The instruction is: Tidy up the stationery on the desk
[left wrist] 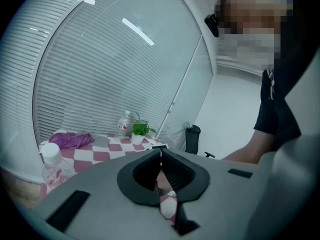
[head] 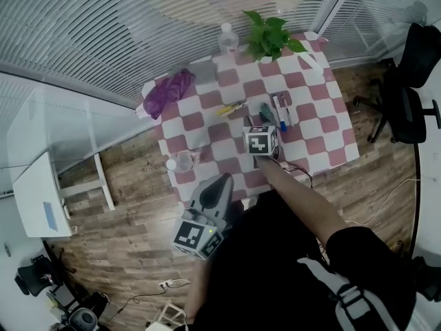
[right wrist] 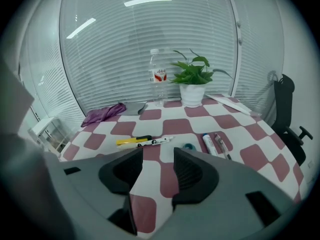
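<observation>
**Desk with scattered stationery, both grippers empty.** The table (head: pixel 324 150) carries a red-and-white checked cloth. Along its far edge stand a water bottle (right wrist: pixel 158 79) and a potted plant (right wrist: pixel 192 79). A purple cloth (right wrist: pixel 103 113) lies bunched at the far-left corner, and a white strip (right wrist: pixel 231 104) lies at the far-right corner. A clear capped bottle (head: pixel 180 161) sits by the left edge near the near-left corner. An office chair (head: pixel 406 95) stands off the right edge. None of these lies among the stationery.

The right gripper (right wrist: pixel 157 154) hovers over the table's middle, tilted down, on the near side of the stationery. Its jaws stand well apart, with only checked cloth showing in the gap, and it touches nothing. The left gripper (left wrist: pixel 161 153) is held off the near-left corner, jaws pressed together on nothing.

The stationery lies in the table's middle in two groups. The yellow cutter (right wrist: pixel 131 140) and white marker (right wrist: pixel 156 141) lie just beside each other, long axes roughly parallel to the near edge. The blue-capped white tube (right wrist: pixel 209 144) and pen (right wrist: pixel 223 146) lie side by side — long axes running from near edge toward far edge. A small teal round item (right wrist: pixel 188 147) rests between the groups; what it is cannot be told
</observation>
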